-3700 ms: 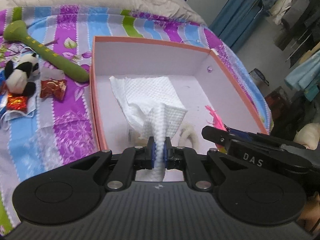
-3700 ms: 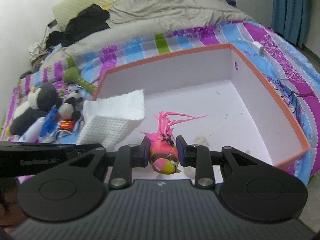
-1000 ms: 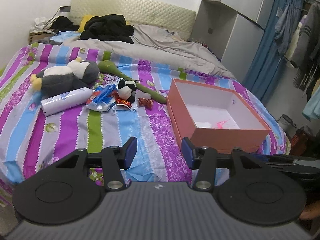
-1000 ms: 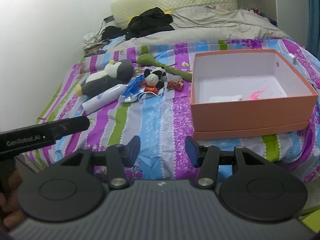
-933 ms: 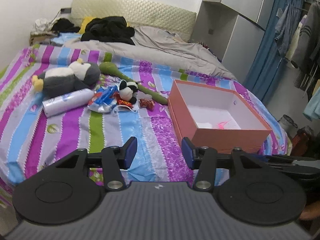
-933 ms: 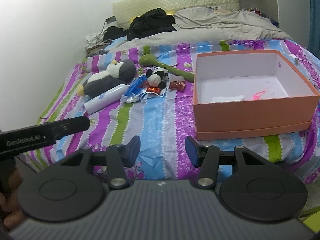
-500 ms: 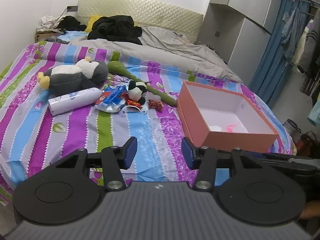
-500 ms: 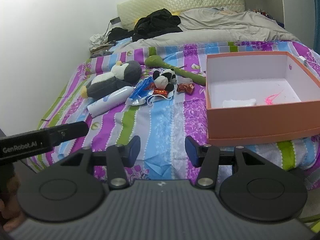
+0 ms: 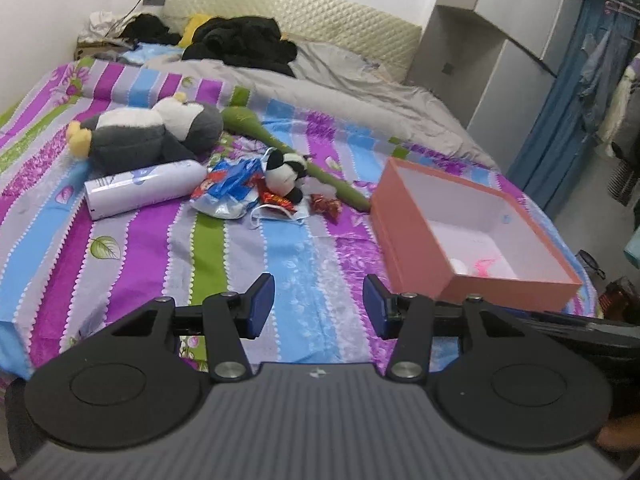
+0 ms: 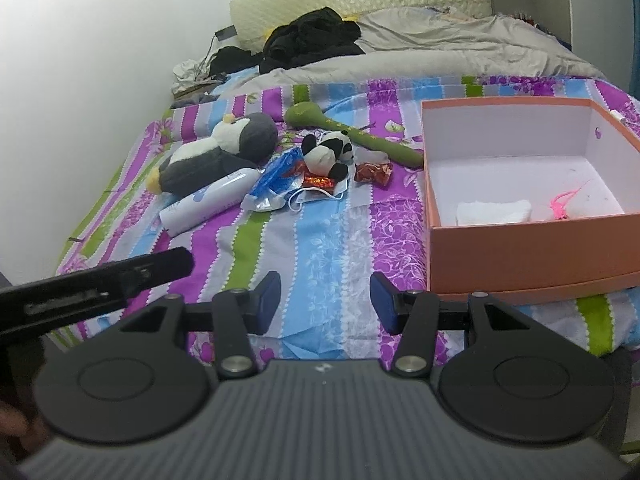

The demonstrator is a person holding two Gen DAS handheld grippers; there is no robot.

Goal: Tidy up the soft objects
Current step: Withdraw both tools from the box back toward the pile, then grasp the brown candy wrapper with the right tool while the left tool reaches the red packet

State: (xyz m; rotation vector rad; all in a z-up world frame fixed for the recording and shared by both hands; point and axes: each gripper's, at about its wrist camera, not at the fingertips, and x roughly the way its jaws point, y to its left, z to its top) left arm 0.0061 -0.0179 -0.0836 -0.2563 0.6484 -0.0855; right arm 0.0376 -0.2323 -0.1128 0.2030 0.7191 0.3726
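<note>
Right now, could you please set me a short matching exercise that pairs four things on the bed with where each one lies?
Things:
1. white cloth
2. small panda toy
3. white bottle
4. black clothes

Places:
A. near the headboard, on the grey blanket
B. inside the orange box
C. lying beside the big penguin plush
D. in the heap of wrappers, next to the green stick toy

Pairs: 1-B, 2-D, 3-C, 4-A
</note>
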